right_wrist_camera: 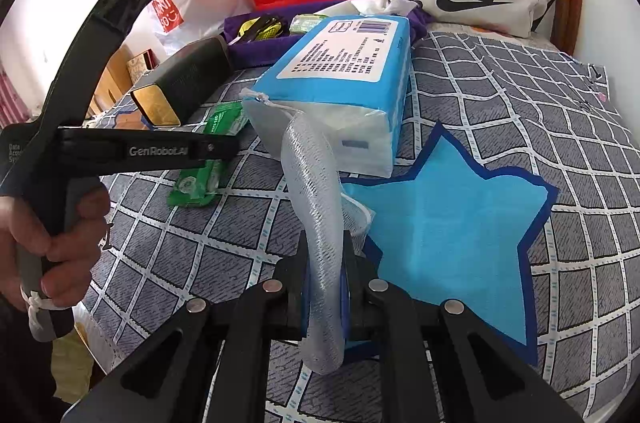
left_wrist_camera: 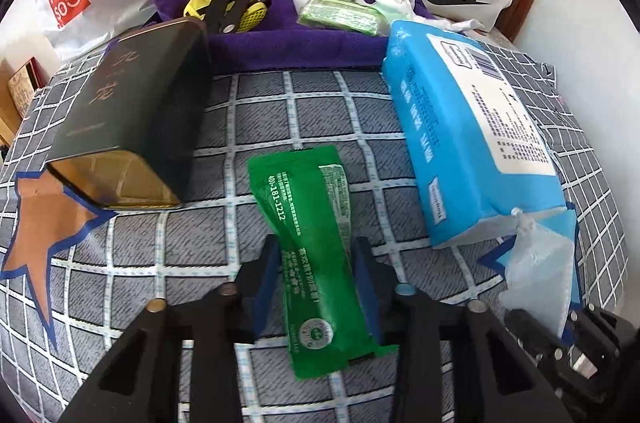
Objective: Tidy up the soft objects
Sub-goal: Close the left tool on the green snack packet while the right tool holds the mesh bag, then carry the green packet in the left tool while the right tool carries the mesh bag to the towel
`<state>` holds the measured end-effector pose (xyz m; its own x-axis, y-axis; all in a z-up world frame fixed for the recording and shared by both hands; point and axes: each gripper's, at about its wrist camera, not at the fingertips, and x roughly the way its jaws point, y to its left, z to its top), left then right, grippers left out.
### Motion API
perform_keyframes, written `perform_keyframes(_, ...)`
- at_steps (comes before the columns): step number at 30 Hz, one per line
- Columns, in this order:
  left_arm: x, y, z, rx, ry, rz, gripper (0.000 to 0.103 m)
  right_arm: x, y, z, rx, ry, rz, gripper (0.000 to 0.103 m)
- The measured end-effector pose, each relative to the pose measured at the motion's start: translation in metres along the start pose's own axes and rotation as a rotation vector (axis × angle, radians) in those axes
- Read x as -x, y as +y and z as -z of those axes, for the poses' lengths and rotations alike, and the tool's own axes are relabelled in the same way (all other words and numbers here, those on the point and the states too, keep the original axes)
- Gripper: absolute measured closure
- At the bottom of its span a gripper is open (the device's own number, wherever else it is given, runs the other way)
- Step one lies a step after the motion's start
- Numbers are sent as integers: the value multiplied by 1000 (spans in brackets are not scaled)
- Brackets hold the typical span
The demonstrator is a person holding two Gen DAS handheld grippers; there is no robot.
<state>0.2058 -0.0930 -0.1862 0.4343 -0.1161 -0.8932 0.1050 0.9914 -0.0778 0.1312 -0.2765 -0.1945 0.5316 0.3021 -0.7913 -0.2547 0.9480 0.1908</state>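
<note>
You have the green sachet (left_wrist_camera: pixel 310 243) lying flat on the checked bedspread, long axis running near to far, white print on its face and a round seal at its near end. To its right sits the blue tissue pack (left_wrist_camera: pixel 472 139) — a long soft block with a white label on top, also running near to far. Its clear plastic carry handle (right_wrist_camera: pixel 320 243) stretches up off the pack's near end — taut and twisted, lifted clear of the cloth.
</note>
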Motion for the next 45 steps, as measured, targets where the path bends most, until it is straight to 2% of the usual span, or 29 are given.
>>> perform_keyframes(5, 6, 13, 9, -11, 2, 31, 69, 1, 2, 0, 7, 5, 11, 92)
perform_keyframes(8, 5, 8, 10, -39, -10, 49, 56, 0, 4, 1, 10, 6, 16, 91)
perform_keyframes(9, 4, 4, 10, -46, -18, 43, 52, 0, 4, 1, 8, 5, 17, 91)
perform_keyframes(11, 1, -5, 12, -81, -47, -7, 52, 0, 4, 1, -2, 6, 18, 91)
perform_keyframes(13, 1, -9, 14, -95, -56, -31, 56, -1, 4, 0, -9, 11, 24, 91)
perform_keyframes(14, 2, -9, 14, -98, -58, -23, 68, -1, 4, 0, -13, 15, 29, 91)
perform_keyframes(15, 3, -7, 14, -95, -53, -14, 72, -1, 4, -1, -16, 17, 32, 91)
perform_keyframes(18, 6, 5, 14, -65, -33, 20, 79, 0, 7, -3, -25, 24, 46, 91)
perform_keyframes(22, 15, 23, 19, -14, -11, 1, 79, 7, 13, -9, -5, 19, 45, 92)
perform_keyframes(31, 41, 67, 39, 70, -30, -37, 79, 35, 21, -25, 19, -38, 73, 92)
perform_keyframes(37, 70, 87, 38, 110, -95, -52, 79, 51, 30, -38, 24, -69, 77, 92)
perform_keyframes(45, 109, 98, 21, 127, -181, -44, 79, 73, 48, -59, 64, -120, 61, 92)
